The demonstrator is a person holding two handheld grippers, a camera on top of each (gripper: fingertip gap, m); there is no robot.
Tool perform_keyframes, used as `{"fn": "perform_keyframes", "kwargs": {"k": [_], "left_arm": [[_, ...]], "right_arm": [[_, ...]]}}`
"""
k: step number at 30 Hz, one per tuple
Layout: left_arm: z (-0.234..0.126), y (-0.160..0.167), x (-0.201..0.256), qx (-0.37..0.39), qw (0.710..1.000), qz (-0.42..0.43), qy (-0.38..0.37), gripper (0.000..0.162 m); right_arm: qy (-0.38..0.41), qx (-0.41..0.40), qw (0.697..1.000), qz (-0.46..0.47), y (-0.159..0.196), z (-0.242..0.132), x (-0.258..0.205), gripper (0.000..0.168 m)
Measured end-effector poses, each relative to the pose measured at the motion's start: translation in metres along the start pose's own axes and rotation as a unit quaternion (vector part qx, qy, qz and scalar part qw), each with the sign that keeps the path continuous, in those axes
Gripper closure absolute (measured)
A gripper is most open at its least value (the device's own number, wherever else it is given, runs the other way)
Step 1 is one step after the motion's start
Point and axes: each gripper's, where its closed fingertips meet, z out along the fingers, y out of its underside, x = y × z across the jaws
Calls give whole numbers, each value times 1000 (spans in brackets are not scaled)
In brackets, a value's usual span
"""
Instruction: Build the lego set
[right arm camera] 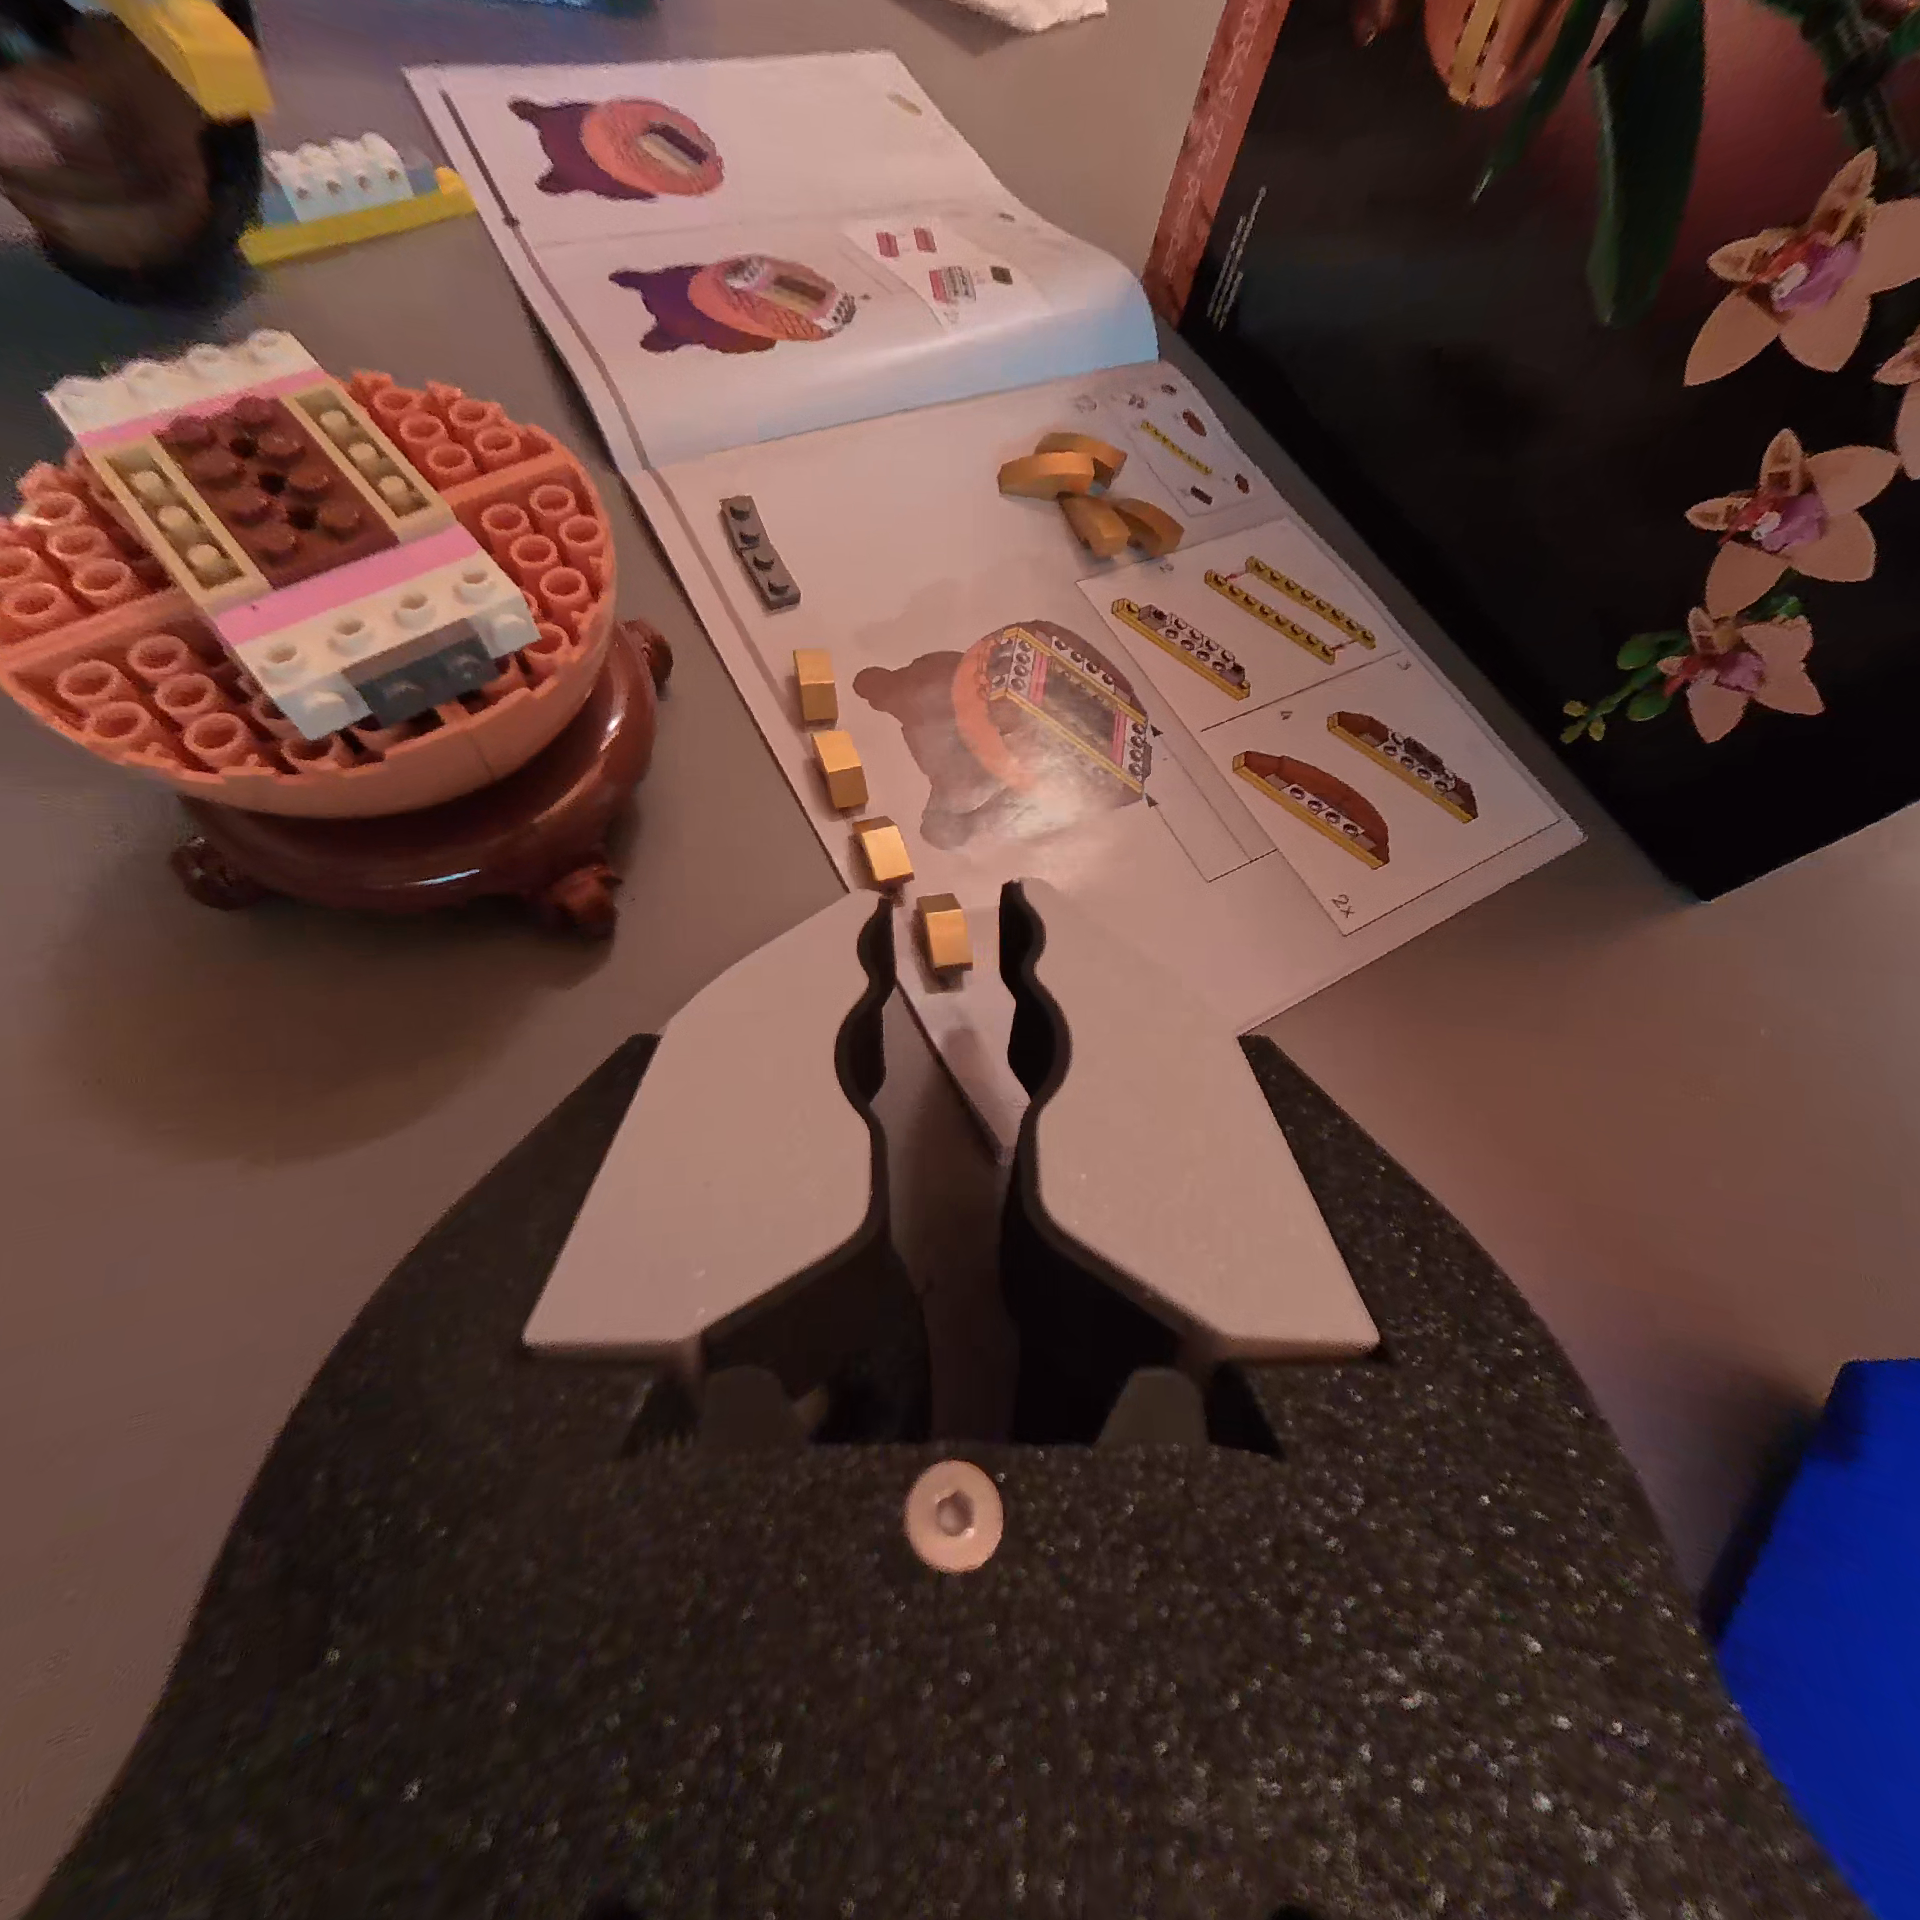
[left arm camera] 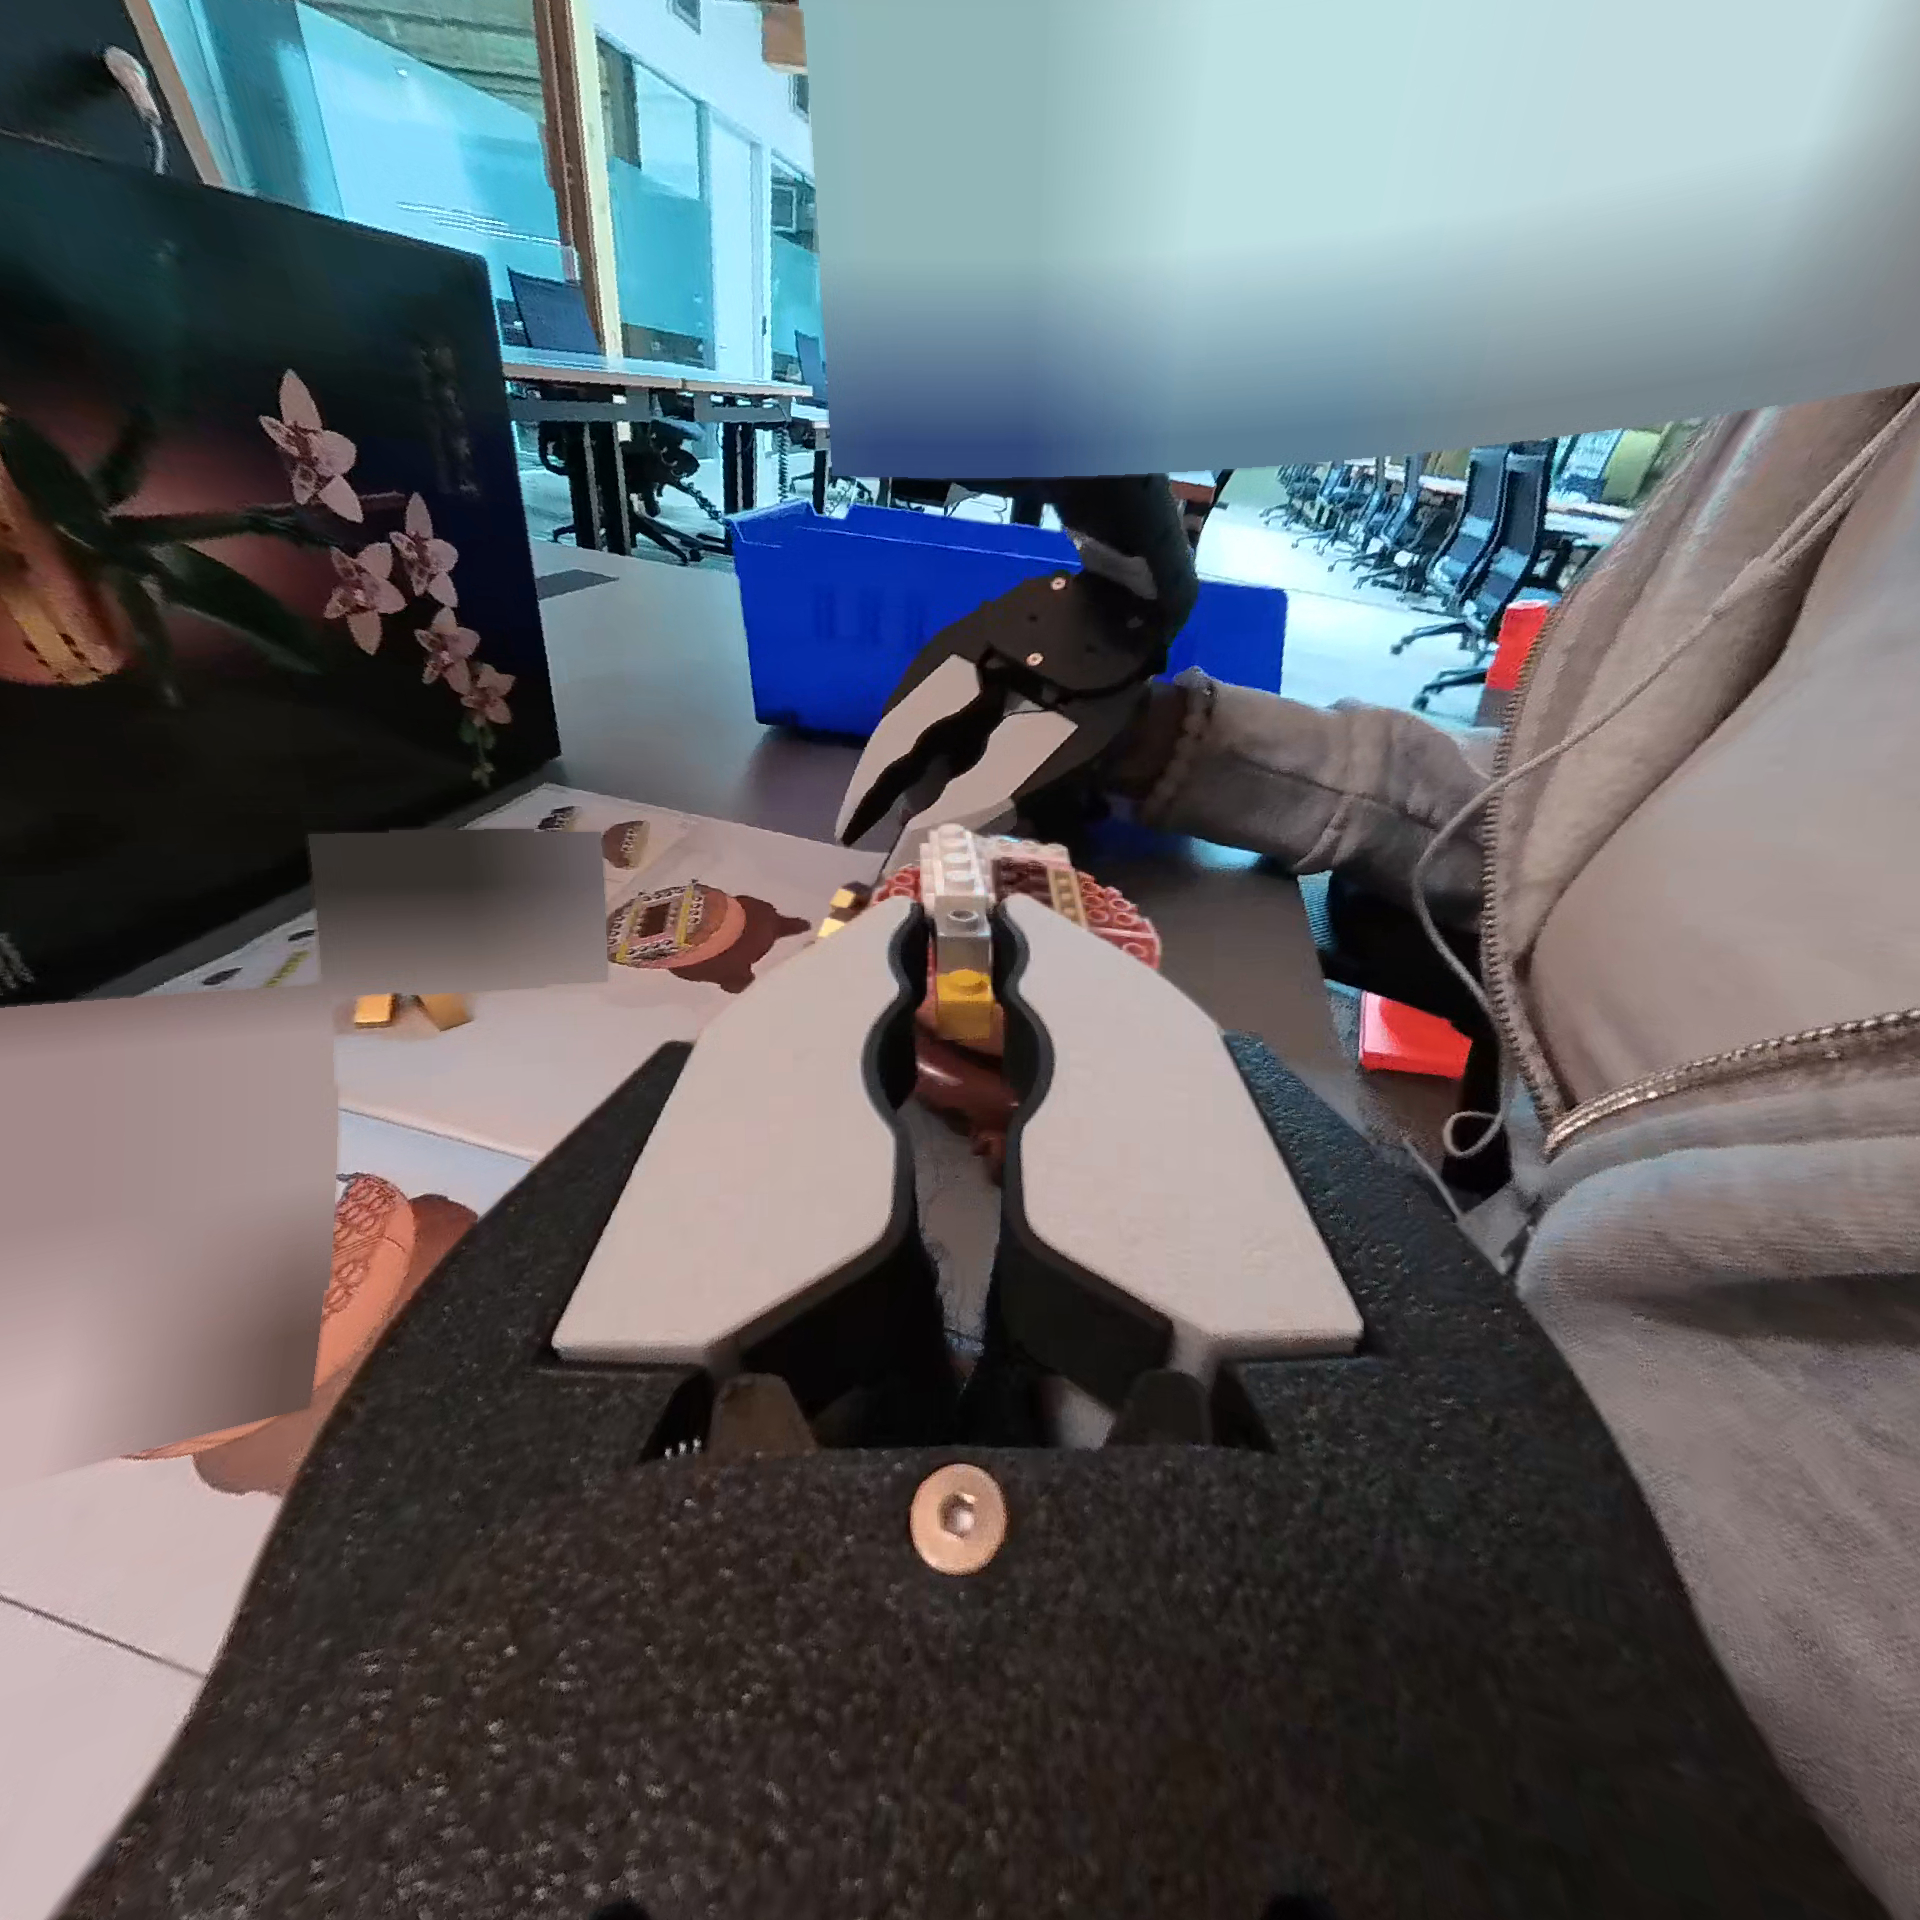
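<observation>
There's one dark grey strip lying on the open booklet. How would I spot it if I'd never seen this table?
Find the open instruction booklet lying beside the dark flower-printed box. On its lower page, near the left edge, lies the grey strip, just above a row of four small gold blocks. It is the only grey piece there, long, flat and studded, while its neighbours are gold.

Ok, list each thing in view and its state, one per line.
Left tongs: shut on the brick stack.
Right tongs: open, straddling a gold piece.
Pot build: upright on the table, top unfinished.
Booklet: open, flat.
Box: standing.
Bin: upright.
</observation>
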Motion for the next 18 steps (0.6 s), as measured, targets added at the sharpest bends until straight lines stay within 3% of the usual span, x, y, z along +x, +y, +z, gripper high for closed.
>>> {"fn": "perform_keyframes", "kwargs": {"k": [13, 18], "left_arm": [[3, 7, -2, -23, 1000, 6, -15, 151], [6, 6, 6, -32, 999, 26, -19, 152]], "right_arm": [[-32, 50, 998, 22, -10, -10, -2, 153], [-19, -32, 999, -18, 14, -2, 1, 151]]}}
